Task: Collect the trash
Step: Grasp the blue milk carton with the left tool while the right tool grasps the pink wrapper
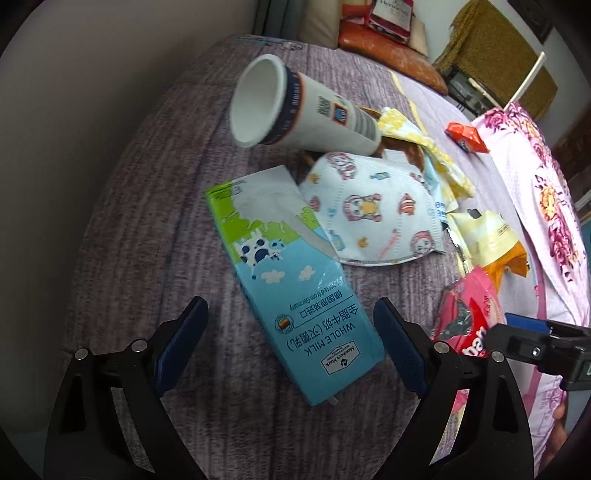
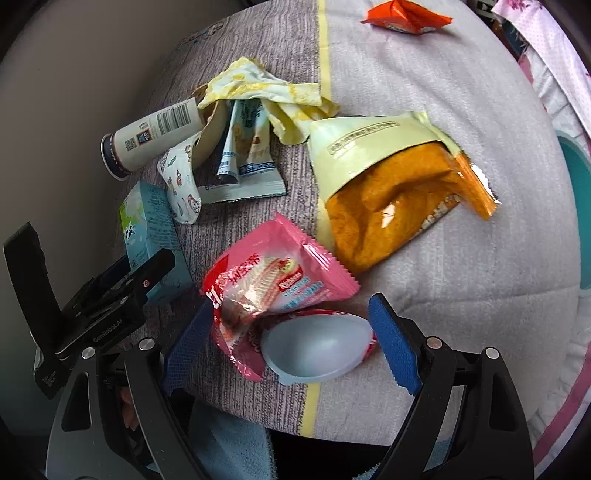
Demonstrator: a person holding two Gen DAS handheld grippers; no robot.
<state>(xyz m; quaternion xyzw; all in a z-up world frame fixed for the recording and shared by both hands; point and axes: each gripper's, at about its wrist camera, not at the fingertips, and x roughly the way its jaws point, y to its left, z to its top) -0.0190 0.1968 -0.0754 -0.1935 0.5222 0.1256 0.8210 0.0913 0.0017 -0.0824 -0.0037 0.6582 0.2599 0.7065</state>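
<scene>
Trash lies on a grey bedspread [image 1: 155, 206]. In the left wrist view a blue and green milk carton [image 1: 291, 284] lies flat between the wide-open fingers of my left gripper [image 1: 291, 350], which holds nothing. Behind it lie a printed face mask [image 1: 373, 210] and a tipped paper cup [image 1: 295, 110]. In the right wrist view my right gripper [image 2: 291, 347] is open around a pink wafer wrapper [image 2: 273, 280] and a pale blue plastic shell [image 2: 317, 347]. An orange and yellow snack bag [image 2: 391, 188] lies beyond. The left gripper [image 2: 110, 295] shows at left by the carton [image 2: 147, 225].
A crumpled yellow wrapper [image 2: 266, 92], a blue-white sachet [image 2: 247, 162] and the cup [image 2: 155, 136] lie in a heap at the far left. A small orange packet [image 2: 402, 14] lies far back. A floral pink quilt [image 1: 535, 206] bounds the right side. Cushions [image 1: 384, 48] are behind.
</scene>
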